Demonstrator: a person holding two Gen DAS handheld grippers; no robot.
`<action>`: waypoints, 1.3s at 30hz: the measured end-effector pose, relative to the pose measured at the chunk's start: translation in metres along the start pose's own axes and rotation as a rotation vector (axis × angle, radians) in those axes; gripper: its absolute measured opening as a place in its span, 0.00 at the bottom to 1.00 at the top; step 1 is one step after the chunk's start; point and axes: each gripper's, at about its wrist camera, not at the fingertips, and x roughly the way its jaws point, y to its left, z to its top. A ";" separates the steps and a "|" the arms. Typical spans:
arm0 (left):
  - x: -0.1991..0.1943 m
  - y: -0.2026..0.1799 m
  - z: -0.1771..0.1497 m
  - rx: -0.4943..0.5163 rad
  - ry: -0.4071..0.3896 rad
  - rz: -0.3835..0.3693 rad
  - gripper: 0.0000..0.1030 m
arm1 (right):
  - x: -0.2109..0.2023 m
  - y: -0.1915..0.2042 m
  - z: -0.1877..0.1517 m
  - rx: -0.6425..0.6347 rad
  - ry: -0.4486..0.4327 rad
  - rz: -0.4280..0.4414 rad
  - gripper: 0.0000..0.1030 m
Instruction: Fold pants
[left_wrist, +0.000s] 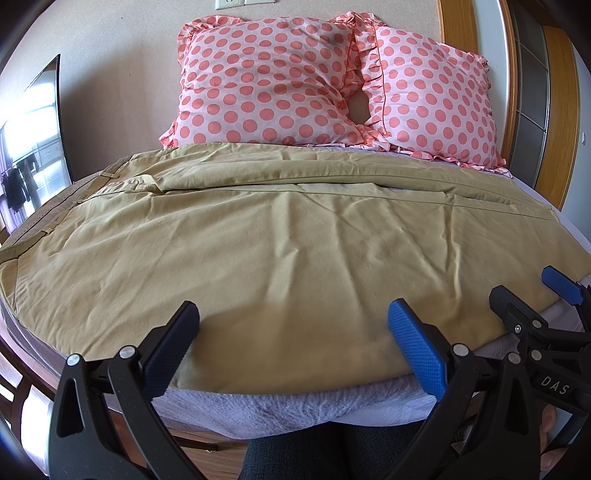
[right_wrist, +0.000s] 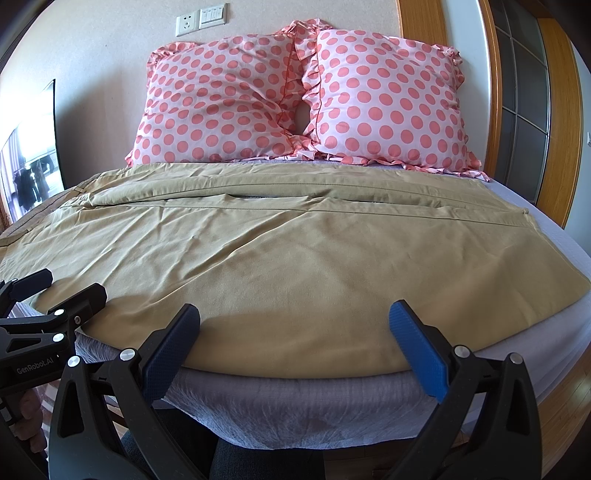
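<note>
Khaki pants (left_wrist: 280, 236) lie spread flat across the bed, waistband at the left, legs running right; they also show in the right wrist view (right_wrist: 295, 251). The far leg lies along the back, the near leg fills the front. My left gripper (left_wrist: 293, 314) is open and empty, just above the pants' near edge. My right gripper (right_wrist: 293, 314) is open and empty, above the same near edge further right. The right gripper shows at the right of the left wrist view (left_wrist: 524, 288). The left gripper shows at the left of the right wrist view (right_wrist: 72, 282).
Two pink polka-dot pillows (left_wrist: 266, 81) (right_wrist: 384, 99) lean on the wall at the head of the bed. A lavender sheet (right_wrist: 280, 406) covers the mattress. A mirror (left_wrist: 33, 144) stands left; a wooden door frame (right_wrist: 495, 92) is right.
</note>
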 end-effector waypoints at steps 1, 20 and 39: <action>0.000 0.000 0.000 0.000 0.000 0.000 0.98 | 0.000 0.000 0.000 0.000 0.000 0.000 0.99; 0.000 0.000 0.000 0.000 0.002 0.000 0.98 | 0.000 0.001 0.000 0.000 0.000 0.000 0.99; -0.002 0.003 0.003 -0.006 0.039 -0.003 0.98 | 0.003 -0.009 0.006 -0.009 0.019 0.046 0.99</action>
